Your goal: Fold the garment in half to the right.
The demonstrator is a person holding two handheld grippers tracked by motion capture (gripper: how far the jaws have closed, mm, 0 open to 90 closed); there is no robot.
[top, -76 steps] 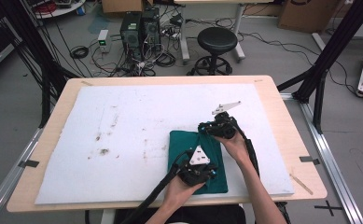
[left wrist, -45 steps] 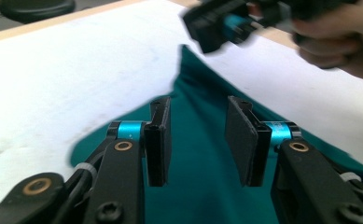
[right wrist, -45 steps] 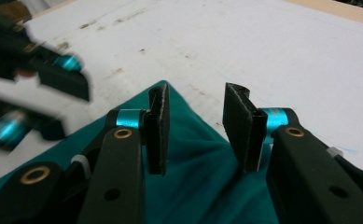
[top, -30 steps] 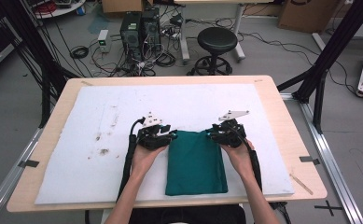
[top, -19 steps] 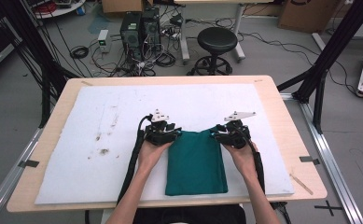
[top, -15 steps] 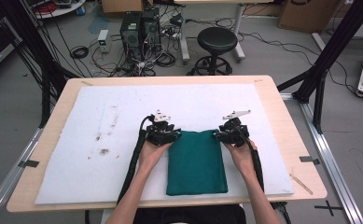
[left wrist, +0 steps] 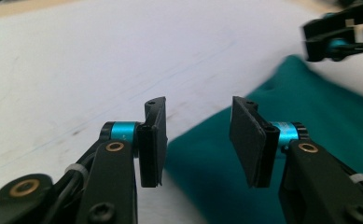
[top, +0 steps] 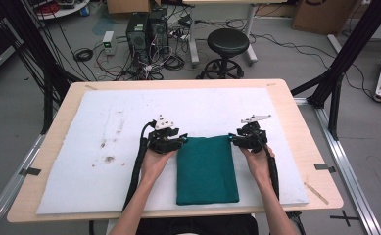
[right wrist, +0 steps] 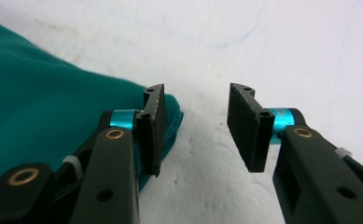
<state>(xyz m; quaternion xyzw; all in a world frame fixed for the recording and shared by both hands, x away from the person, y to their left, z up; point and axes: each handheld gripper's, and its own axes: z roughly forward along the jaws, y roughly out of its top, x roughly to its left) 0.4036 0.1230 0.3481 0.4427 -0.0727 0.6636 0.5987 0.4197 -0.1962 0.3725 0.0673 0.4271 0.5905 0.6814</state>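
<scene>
Green cloth (top: 207, 169) flat between two hand-held grippers, left (left wrist: 198, 140) and right (right wrist: 195, 133), both agape, empty.

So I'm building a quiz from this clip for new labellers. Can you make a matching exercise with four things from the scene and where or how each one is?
Things:
1. folded dark green cloth
2. left tongs
3. round black stool
4. right tongs

Places or states:
A. on the floor beyond the table
B. open, at the cloth's far right corner
C. lying flat on the white foam mat
D. open, at the cloth's far left corner

Pairs: 1-C, 2-D, 3-A, 4-B
</scene>
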